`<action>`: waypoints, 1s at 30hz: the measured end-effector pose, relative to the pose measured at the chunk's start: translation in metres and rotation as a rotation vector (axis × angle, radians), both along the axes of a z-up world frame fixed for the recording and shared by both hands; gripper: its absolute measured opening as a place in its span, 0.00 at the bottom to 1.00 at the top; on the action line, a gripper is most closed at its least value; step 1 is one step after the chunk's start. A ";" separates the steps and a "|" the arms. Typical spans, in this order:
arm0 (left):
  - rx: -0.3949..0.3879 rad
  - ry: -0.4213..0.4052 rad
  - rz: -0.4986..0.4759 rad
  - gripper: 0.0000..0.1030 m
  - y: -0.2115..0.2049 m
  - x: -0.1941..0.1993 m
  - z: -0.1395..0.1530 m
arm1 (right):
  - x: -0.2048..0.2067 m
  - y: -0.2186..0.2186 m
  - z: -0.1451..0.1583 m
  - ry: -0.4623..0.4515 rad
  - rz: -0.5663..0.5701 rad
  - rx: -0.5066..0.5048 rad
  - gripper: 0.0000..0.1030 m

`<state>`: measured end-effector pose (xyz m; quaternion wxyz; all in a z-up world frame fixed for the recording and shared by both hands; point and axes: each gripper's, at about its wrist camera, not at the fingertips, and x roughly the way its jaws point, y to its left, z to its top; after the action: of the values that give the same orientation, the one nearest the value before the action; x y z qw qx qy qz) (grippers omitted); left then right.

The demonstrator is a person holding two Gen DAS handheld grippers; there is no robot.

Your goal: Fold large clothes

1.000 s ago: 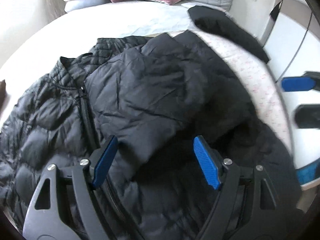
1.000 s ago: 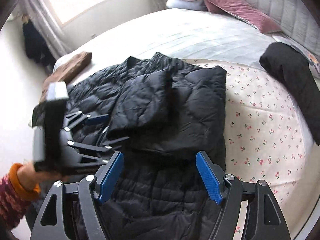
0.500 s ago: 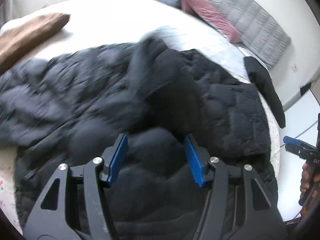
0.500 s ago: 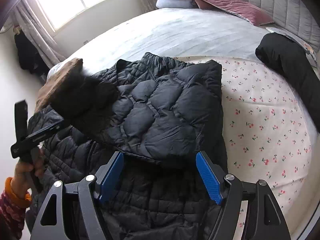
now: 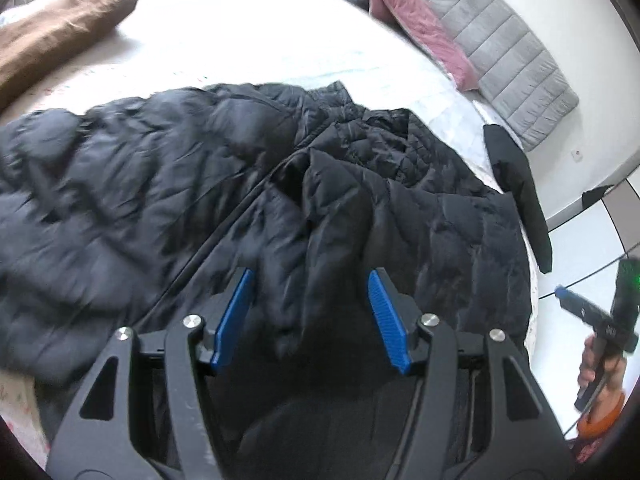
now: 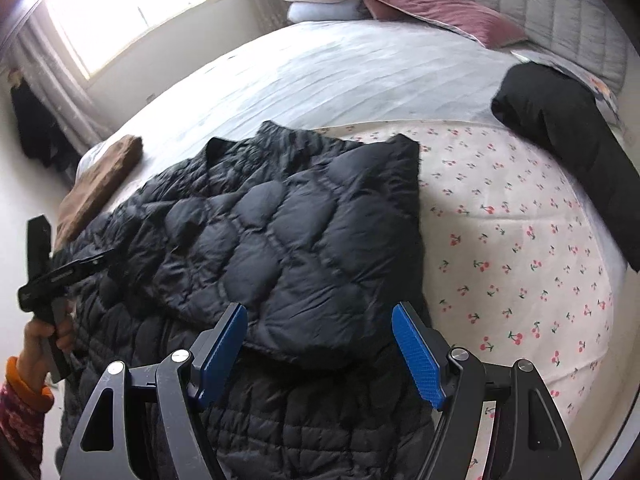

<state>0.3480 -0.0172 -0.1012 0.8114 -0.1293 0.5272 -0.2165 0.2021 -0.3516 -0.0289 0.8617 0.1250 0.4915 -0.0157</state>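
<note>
2 grippers hover over a black puffer jacket (image 6: 288,240) spread on the bed (image 6: 360,76): left gripper (image 5: 308,316) and right gripper (image 6: 320,352), jaws apart, gripping nothing. No writing is readable.

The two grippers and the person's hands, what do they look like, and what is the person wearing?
Both the left gripper and right gripper have black skeletal frames with triangular cut-outs, silver screw heads, and ribbed blue pads on the fingers. Seen from the left wrist, the right tool shows white markings and a green light. The left hand wears an orange cuff over a red-patterned sleeve.
</note>
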 end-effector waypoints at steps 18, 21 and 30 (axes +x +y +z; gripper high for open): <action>-0.048 -0.027 0.015 0.09 0.015 -0.024 -0.002 | 0.067 -0.092 -0.070 -0.033 -0.282 0.326 0.73; -0.052 -0.028 -0.002 0.09 0.008 -0.022 -0.002 | 0.084 -0.102 -0.082 -0.038 -0.305 0.408 0.46; -0.099 -0.021 -0.081 0.09 -0.028 -0.029 -0.014 | 0.088 -0.135 -0.068 -0.120 -0.314 0.352 0.11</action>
<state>0.3185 -0.0450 -0.1149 0.8001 -0.1457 0.5121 -0.2763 0.2900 -0.4868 -0.0973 0.8413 0.3487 0.4093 -0.0561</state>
